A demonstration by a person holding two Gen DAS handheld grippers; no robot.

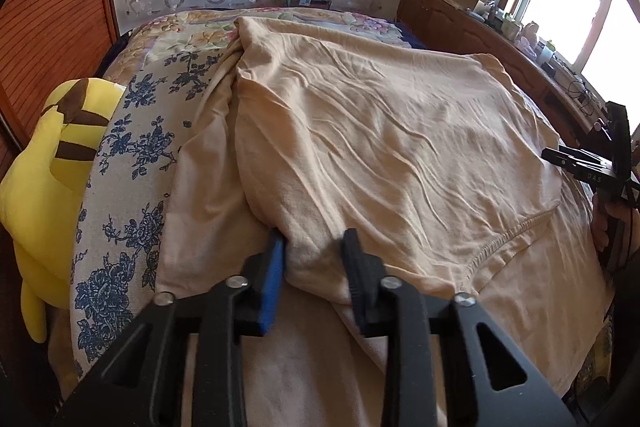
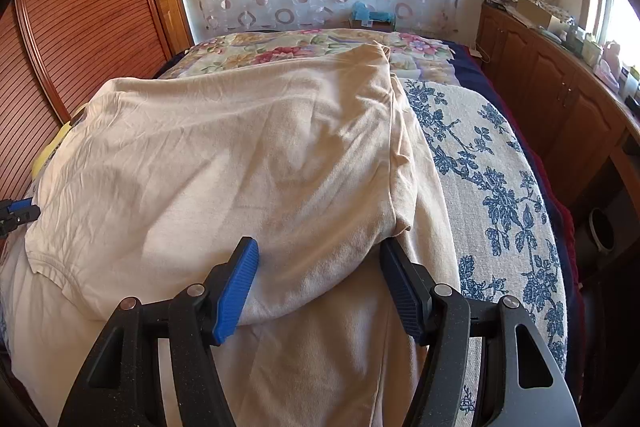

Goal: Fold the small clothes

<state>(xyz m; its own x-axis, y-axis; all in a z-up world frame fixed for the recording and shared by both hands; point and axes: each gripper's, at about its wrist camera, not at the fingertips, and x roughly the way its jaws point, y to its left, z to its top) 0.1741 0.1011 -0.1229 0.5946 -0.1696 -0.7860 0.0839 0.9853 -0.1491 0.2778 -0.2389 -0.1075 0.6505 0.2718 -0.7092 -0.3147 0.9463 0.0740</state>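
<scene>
A beige T-shirt (image 1: 380,131) lies spread and wrinkled over the bed, its stitched neckline (image 1: 500,243) toward the near right. In the left wrist view my left gripper (image 1: 316,263) is shut on a bunched fold of the shirt's near edge, the cloth pinched between the blue pad and the black finger. In the right wrist view the shirt (image 2: 220,155) has one side folded over. My right gripper (image 2: 320,275) stands open and wide, with a corner of that fold lying between its fingers. Each gripper shows at the other view's edge: the right gripper (image 1: 568,161), the left gripper (image 2: 20,213).
A yellow plush toy (image 1: 48,179) leans at the bed's left side. The blue floral bedspread (image 2: 500,187) covers the mattress. A wooden cabinet (image 2: 552,87) with clutter on top runs along the right under a window (image 1: 580,7). A slatted wooden door (image 2: 80,27) stands at the left.
</scene>
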